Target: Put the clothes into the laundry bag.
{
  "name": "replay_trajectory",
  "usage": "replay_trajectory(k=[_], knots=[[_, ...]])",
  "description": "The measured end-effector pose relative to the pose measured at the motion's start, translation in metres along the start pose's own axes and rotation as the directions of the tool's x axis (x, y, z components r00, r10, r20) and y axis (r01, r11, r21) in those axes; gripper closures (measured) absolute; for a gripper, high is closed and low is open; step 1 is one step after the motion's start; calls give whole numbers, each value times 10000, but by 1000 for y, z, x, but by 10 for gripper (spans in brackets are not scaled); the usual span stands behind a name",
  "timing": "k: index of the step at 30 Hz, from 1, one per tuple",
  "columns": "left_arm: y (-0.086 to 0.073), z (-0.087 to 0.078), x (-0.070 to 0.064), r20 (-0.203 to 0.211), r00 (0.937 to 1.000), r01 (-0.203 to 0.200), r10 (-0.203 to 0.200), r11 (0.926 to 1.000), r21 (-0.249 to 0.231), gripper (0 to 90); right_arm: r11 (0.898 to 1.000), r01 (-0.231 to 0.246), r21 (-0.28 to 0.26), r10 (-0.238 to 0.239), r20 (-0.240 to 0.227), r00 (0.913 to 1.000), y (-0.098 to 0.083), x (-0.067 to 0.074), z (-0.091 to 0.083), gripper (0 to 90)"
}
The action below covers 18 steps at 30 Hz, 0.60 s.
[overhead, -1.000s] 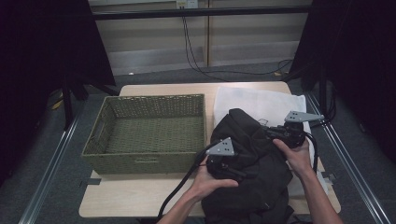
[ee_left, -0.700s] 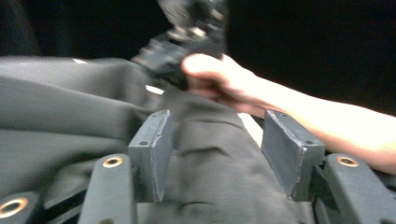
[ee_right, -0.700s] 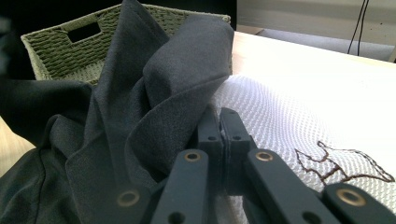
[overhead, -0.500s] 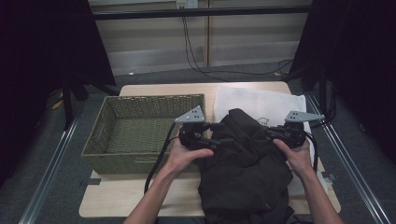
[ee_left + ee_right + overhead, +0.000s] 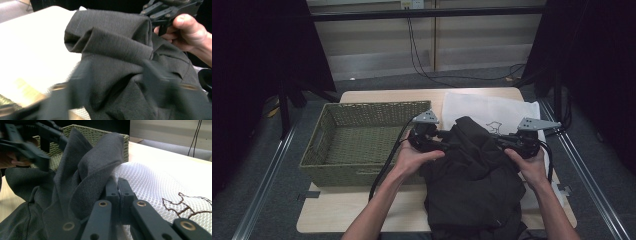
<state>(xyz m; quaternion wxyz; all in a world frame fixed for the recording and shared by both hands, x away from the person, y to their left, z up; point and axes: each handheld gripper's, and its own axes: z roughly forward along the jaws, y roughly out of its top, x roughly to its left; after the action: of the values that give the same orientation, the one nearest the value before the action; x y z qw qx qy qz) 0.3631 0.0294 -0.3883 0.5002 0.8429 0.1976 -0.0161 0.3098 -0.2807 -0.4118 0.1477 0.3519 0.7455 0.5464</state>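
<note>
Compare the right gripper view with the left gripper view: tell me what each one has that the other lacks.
Right gripper view: the woven basket, the embroidered outline on the white mesh bag, and the right tool shut on a fold of the dark garment. Left gripper view: the left tool, blurred, its jaws just closing around that garment. Shared: the garment, the mesh bag and the tan table.

A light wooden table [image 5: 362, 220] stands on grey carpeted floor [image 5: 267, 200]. Metal rails [image 5: 262, 185] run along the floor on both sides of it. Behind, a pale panelled wall [image 5: 377, 45] carries black cables [image 5: 417, 55] hanging down from a small white fitting, perhaps a socket [image 5: 412, 4], at the top edge. Black curtains [image 5: 257, 55] flank the scene left and right, deep in shadow. A dark horizontal bar [image 5: 427, 13] crosses the wall.
</note>
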Motion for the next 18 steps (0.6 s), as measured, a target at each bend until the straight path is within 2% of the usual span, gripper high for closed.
replay_trajectory(k=[1,3,4,6,8,10,11,13,15,17,18], knots=[[1,1,-1,-39,9999,-98,98,9999,66,575,10000,5,21,-6,39,10000,1,1,0,889],[4,3,-6,275,9990,-367,363,9992,139,755,10000,85,31,-85,19,10000,2,2,0,890],[6,3,-11,266,9988,-407,402,9990,169,759,10000,97,10,-97,39,9999,3,3,0,890],[10,5,-18,592,9975,-380,377,9993,46,757,9999,116,41,-116,32,9999,6,4,0,890],[15,13,-28,328,9985,-441,435,9988,193,674,9999,132,24,-132,9,9999,7,5,0,890],[18,21,-35,626,9967,-534,521,9984,193,669,9999,152,26,-152,-8,9999,8,6,1,889],[20,28,-41,631,9966,-541,531,9984,153,656,9998,184,37,-184,-29,9998,9,6,1,889],[20,37,-51,735,9941,-811,802,9967,93,607,9998,211,18,-211,-37,9998,9,7,-2,889],[17,49,-57,659,9963,-559,556,9984,32,575,9997,247,10,-247,-56,9997,10,7,-3,890],[13,62,-64,432,9958,-815,812,9967,60,548,9998,202,-14,-202,-11,9998,10,7,-5,890],[11,67,-65,471,9950,-880,877,9961,41,539,9997,232,-20,-232,-7,9997,10,7,-7,889]])
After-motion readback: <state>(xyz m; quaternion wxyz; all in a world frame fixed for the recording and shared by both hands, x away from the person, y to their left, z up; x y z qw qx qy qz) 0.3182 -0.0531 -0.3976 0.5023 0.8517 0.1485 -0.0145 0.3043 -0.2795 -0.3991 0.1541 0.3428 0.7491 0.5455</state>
